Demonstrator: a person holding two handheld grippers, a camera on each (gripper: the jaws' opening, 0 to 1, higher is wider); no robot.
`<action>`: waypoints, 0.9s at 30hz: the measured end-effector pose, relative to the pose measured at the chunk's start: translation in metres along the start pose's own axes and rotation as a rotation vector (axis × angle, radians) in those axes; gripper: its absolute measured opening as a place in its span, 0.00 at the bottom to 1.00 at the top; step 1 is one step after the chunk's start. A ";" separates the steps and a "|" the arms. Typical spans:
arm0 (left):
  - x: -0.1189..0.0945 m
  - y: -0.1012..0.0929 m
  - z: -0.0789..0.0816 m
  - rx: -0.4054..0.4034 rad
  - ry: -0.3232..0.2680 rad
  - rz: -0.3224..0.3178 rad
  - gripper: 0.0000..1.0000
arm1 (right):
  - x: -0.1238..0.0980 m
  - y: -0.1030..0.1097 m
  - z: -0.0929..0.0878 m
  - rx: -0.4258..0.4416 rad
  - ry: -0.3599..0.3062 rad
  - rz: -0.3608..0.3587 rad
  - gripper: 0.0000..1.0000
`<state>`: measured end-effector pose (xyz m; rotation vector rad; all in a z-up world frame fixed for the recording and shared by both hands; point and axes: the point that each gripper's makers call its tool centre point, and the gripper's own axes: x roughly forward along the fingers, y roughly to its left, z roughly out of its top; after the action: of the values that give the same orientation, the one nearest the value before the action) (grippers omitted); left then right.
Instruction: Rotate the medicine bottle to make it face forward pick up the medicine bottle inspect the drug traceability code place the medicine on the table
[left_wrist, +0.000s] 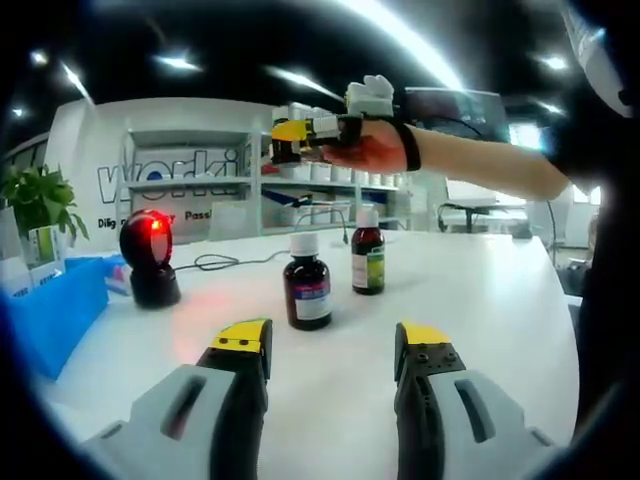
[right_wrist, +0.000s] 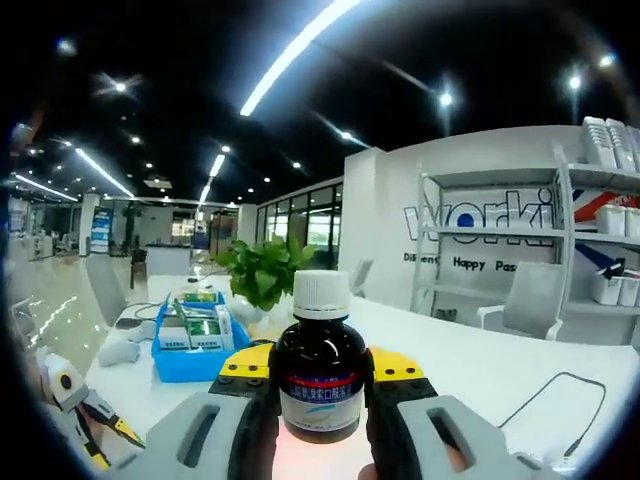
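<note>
Right gripper (right_wrist: 320, 385): clenched on medicine bottle (right_wrist: 320, 375), label toward me, raised off white table (right_wrist: 480, 360). Step: code inspection. Left gripper (left_wrist: 330, 345): released, idle. Next: present label to red scanner (left_wrist: 150, 255), ten o'clock in left gripper view

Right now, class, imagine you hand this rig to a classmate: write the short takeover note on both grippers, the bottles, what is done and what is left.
Right gripper: shut on a bottle, raised off the table, white label toward the camera. In the left gripper view it is up in the air above the table.
Left gripper: open, holding nothing, low over the table.
Two more bottles stand upright on the table; the scanner glows red at left.
Done: one bottle picked up.
Left: check its traceability code, then set it on the table. Whether the code has been read cannot be told.
</note>
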<state>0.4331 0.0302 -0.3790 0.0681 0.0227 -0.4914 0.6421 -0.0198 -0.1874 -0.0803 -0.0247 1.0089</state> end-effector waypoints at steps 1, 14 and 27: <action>0.000 0.000 0.000 0.001 0.000 0.000 0.40 | -0.006 -0.002 0.001 -0.004 -0.002 -0.019 0.29; 0.001 0.000 -0.002 0.008 0.008 0.002 0.40 | -0.071 -0.032 -0.007 -0.173 0.007 -0.254 0.29; 0.002 0.001 -0.004 0.015 0.015 0.004 0.40 | -0.126 -0.045 -0.047 -0.126 0.030 -0.431 0.29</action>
<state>0.4348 0.0303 -0.3826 0.0863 0.0336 -0.4868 0.6155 -0.1532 -0.2282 -0.1968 -0.0752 0.5746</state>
